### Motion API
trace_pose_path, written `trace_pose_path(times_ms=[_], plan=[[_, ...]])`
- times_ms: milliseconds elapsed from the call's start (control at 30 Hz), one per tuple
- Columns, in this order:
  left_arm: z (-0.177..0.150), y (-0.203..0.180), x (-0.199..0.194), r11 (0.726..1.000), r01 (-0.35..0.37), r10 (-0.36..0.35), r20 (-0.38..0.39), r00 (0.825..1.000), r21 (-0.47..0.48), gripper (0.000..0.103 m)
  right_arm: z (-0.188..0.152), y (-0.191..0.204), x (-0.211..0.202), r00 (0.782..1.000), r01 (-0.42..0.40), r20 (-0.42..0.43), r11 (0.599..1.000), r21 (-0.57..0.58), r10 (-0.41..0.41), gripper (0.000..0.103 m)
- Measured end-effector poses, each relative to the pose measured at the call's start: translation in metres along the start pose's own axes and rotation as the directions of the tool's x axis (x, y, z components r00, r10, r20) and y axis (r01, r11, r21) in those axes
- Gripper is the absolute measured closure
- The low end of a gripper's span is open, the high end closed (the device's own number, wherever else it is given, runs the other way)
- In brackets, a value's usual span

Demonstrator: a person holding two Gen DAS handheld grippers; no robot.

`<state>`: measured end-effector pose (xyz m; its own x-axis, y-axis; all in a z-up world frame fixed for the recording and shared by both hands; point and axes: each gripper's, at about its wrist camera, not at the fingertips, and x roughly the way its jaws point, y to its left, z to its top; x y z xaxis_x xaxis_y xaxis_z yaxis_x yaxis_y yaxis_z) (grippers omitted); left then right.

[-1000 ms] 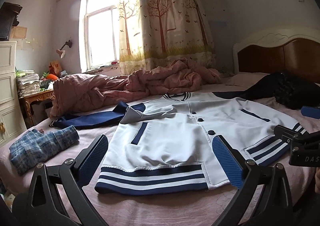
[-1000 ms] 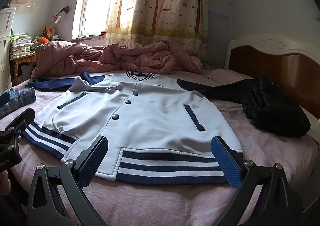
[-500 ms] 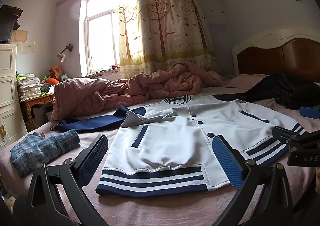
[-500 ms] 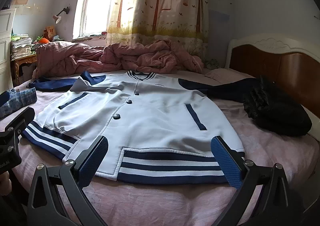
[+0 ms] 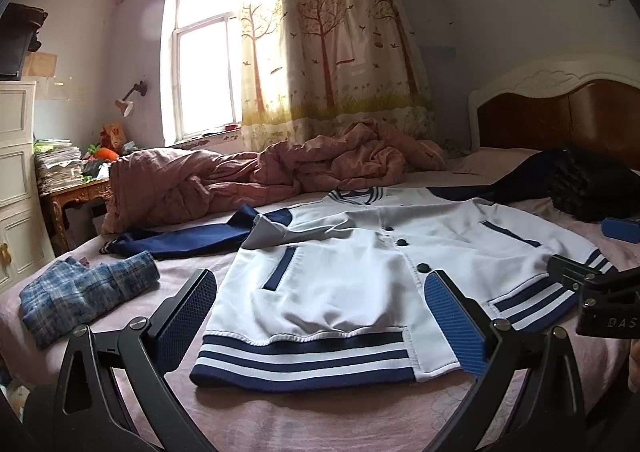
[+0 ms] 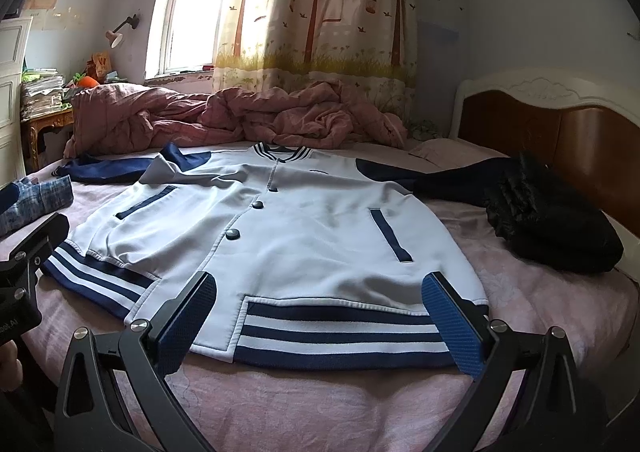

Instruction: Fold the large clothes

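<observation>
Since a second before, both grippers had drawn slightly back and lower, so the jacket sat a little higher in each view. The left gripper and right gripper hovered with jaws spread wide, holding nothing, just short of the striped hem of the white, navy-trimmed button-front baseball jacket. It lay flat, front up, on the pink bedsheet. Beyond its collar lay a rumpled pink quilt. The jacket's right sleeve disappeared beneath a black padded garment; lifting that side could drag it along. No containers were visible.
</observation>
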<state>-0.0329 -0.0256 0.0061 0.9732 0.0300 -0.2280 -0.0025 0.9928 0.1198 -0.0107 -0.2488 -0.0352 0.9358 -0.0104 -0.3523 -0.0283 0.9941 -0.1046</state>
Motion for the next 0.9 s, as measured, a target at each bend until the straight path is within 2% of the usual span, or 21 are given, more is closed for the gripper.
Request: trace_pose_path(times_ms=[300, 433, 533, 567, 667, 900], plan=[[0.001, -0.01, -0.002, 0.998, -0.048, 0.045, 0.056, 0.997, 0.046, 0.0, 0.0, 0.0, 0.0, 1.0, 0.001, -0.004, 1.0, -0.002, -0.001, 0.0], [0.004, -0.007, -0.009, 0.999, -0.029, 0.024, 0.138, 0.99, 0.034, 0.0, 0.0, -0.002, 0.001, 1.0, 0.004, -0.001, 1.0, 0.001, -0.004, 0.0], [0.006, -0.005, -0.017, 0.997, -0.072, 0.068, 0.192, 0.979, 0.011, 0.0, -0.001, -0.004, 0.002, 1.0, 0.006, 0.001, 1.0, 0.01, -0.006, 0.0], [0.007, -0.003, -0.019, 0.998, -0.069, 0.069, 0.199, 0.978, -0.006, 0.0, -0.001, -0.005, 0.003, 1.0, 0.007, 0.001, 1.0, 0.013, -0.007, 0.0], [0.011, 0.006, -0.022, 0.999, 0.004, 0.002, 0.182, 0.983, -0.033, 0.0, -0.001, -0.005, 0.003, 1.0, 0.006, 0.0, 1.0, 0.01, -0.006, 0.0], [0.012, 0.013, -0.023, 0.998, 0.023, -0.012, 0.18, 0.984, -0.062, 0.0, -0.001, -0.005, 0.003, 1.0, 0.011, 0.008, 1.0, 0.011, -0.011, 0.0]])
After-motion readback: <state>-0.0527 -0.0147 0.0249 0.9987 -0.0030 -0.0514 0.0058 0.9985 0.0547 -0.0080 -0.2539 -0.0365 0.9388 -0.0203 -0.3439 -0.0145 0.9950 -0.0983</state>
